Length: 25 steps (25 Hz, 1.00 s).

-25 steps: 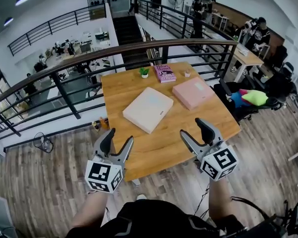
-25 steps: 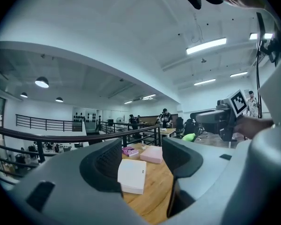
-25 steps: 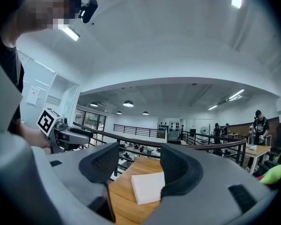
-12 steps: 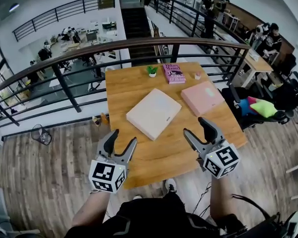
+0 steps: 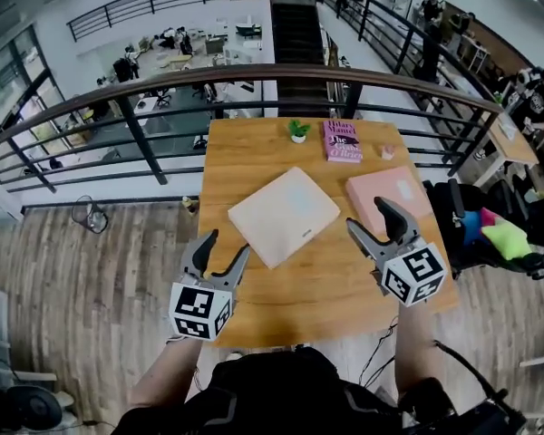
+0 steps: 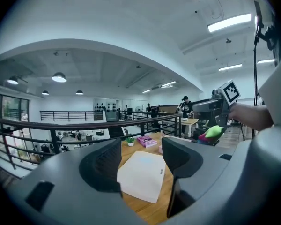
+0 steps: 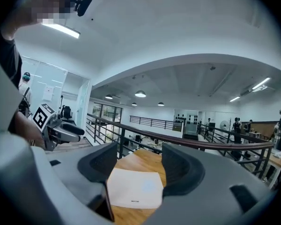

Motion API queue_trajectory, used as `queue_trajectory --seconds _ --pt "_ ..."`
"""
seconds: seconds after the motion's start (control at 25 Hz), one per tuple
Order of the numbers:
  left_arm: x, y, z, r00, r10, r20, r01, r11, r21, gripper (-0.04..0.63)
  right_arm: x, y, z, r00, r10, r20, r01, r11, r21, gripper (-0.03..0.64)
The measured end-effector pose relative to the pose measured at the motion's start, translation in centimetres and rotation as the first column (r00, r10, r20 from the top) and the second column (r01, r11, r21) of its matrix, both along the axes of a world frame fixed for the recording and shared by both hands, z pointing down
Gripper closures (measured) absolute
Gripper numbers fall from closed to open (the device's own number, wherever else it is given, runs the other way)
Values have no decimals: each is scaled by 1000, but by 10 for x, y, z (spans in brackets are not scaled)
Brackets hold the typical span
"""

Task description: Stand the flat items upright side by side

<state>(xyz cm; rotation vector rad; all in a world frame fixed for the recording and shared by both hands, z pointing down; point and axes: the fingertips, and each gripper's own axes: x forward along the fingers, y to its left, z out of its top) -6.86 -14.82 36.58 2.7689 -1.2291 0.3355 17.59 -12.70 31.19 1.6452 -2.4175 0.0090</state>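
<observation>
Three flat items lie on the wooden table (image 5: 254, 311): a cream box (image 5: 284, 216) in the middle, a pink box (image 5: 394, 188) to its right, and a purple book (image 5: 343, 140) at the far edge. My left gripper (image 5: 224, 247) hovers open over the table's near left edge, just left of the cream box (image 6: 143, 175), which shows between its jaws. My right gripper (image 5: 372, 217) stands open at the pink box's near corner; its jaws have just been opening, with nothing gripped. Its own view looks across at the cream box (image 7: 133, 187).
A small potted plant (image 5: 297, 131) and a tiny pink object (image 5: 387, 151) sit at the table's far edge. A dark railing (image 5: 254, 75) curves behind the table. To the right stands a chair with green and pink cushions (image 5: 503, 238).
Both grippers have come forward towards the table, which now lies nearer and more central. The right gripper has reached the pink box's near corner; the left is at the table's left edge.
</observation>
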Motion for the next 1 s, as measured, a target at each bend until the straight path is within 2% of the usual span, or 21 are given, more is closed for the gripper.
queue_trajectory --seconds 0.16,0.44,0.68,0.8,0.88,1.0 --pt "29 -3 28 999 -43 12 44 998 -41 311 36 -23 35 996 -75 -46 72 995 -62 305" --pt "46 -4 82 978 -136 160 155 982 -110 308 72 -60 109 977 -194 -90 175 967 -186 293" --pt "63 -6 127 961 -149 233 194 963 -187 301 93 -92 167 961 -258 -102 221 935 -278 290" --pt "71 -7 154 941 -133 310 199 961 -192 295 97 -106 195 949 -288 -127 239 922 -303 285" --pt "77 -7 172 932 -112 344 191 960 -205 293 97 -114 216 936 -321 -144 260 906 -334 281" --pt "79 -11 199 924 -95 371 200 946 -256 290 95 -130 250 920 -360 -155 277 877 -393 265"
